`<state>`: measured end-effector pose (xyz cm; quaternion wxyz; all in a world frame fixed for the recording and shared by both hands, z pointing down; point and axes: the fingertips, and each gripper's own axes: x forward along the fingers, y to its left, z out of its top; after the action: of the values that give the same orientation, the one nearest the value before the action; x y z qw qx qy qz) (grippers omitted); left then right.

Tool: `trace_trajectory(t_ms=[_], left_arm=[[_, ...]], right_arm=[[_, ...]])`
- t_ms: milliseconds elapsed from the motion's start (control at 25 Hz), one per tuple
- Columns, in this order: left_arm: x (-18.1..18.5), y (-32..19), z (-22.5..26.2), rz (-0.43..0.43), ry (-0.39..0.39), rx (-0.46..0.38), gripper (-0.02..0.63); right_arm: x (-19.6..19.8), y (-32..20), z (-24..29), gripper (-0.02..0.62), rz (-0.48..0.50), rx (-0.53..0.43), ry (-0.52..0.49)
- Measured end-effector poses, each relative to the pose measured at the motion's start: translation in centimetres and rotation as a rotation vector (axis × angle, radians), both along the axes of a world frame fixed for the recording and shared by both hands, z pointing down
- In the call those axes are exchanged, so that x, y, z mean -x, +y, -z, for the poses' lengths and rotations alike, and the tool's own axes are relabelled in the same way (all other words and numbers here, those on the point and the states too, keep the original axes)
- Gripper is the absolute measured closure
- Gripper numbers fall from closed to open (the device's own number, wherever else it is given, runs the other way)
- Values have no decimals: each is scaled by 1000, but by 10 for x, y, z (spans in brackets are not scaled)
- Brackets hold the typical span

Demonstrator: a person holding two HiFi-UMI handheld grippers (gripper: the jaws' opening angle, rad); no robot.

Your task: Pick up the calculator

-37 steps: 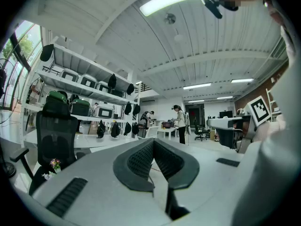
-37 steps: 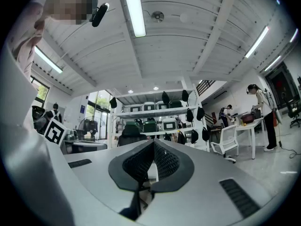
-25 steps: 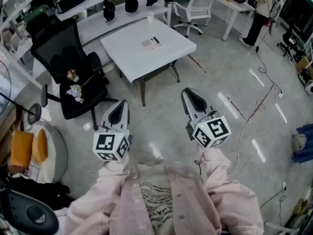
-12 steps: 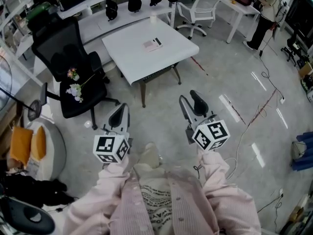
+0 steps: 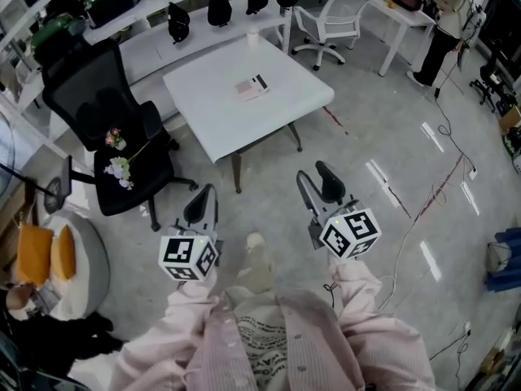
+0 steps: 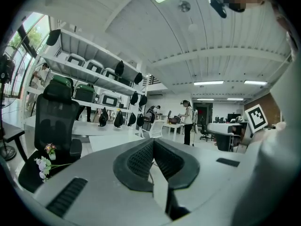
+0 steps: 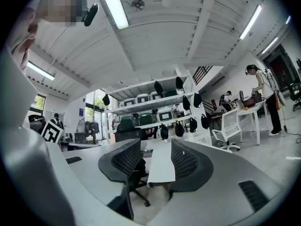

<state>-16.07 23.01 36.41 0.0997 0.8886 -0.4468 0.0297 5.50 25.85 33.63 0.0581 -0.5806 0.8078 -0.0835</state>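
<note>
No readable text anywhere; calculator (image 5: 252, 86) face too small, print on shirt (image 5: 262, 344) too blurred.

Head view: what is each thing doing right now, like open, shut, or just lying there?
calculator: lying flat on the white table, not picked up.
left gripper: shut, empty.
right gripper: open, nothing between its jaws, which have just been opening.
flowers: lying on the black chair.

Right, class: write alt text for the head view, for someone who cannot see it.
A person looking down holds two grippers above the floor, short of a white table bearing a calculator. The left gripper is shut; the right gripper, empty, has just been opening.
</note>
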Motion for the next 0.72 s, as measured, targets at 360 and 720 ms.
trace_trajectory(t_ms=[360,720], left_arm=[[-18,-111,-9,25,3,37,604],[-33,-196,-22,18,-4,60,604]], right_arm=[[-12,-111,-13,423,68,61,-11],[-26,-196,-29,423,73,90,-30]])
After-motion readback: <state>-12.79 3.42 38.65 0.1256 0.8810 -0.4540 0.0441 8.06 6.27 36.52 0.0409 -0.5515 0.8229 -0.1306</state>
